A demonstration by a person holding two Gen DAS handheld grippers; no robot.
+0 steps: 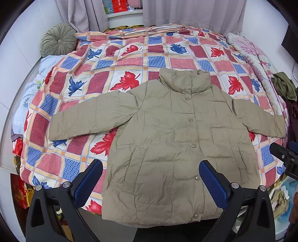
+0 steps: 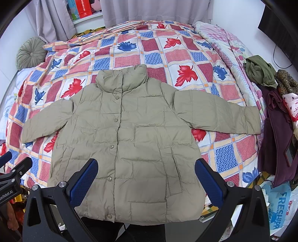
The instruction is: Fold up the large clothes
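A khaki quilted puffer jacket (image 1: pixel 167 134) (image 2: pixel 126 134) lies flat and face up on the bed, snapped closed, both sleeves spread out to the sides, collar toward the far end. My left gripper (image 1: pixel 150 178) hovers open above the jacket's lower hem, its blue-padded fingers (image 1: pixel 89 182) wide apart with nothing between them. My right gripper (image 2: pixel 146 176) is likewise open over the hem, empty, its fingers (image 2: pixel 208 182) straddling the lower front panel. In the left wrist view the right gripper's black frame (image 1: pixel 285 158) shows at the right edge; in the right wrist view the left gripper's frame (image 2: pixel 13 171) shows at the left edge.
The bed carries a checked quilt with red and blue leaves (image 1: pixel 130 55) (image 2: pixel 167 52). A round green cushion (image 1: pixel 57 40) sits at the far left corner. A heap of clothes (image 2: pixel 275 104) lies along the bed's right side. Curtains (image 1: pixel 186 11) hang behind; bags (image 2: pixel 279 210) stand on the floor.
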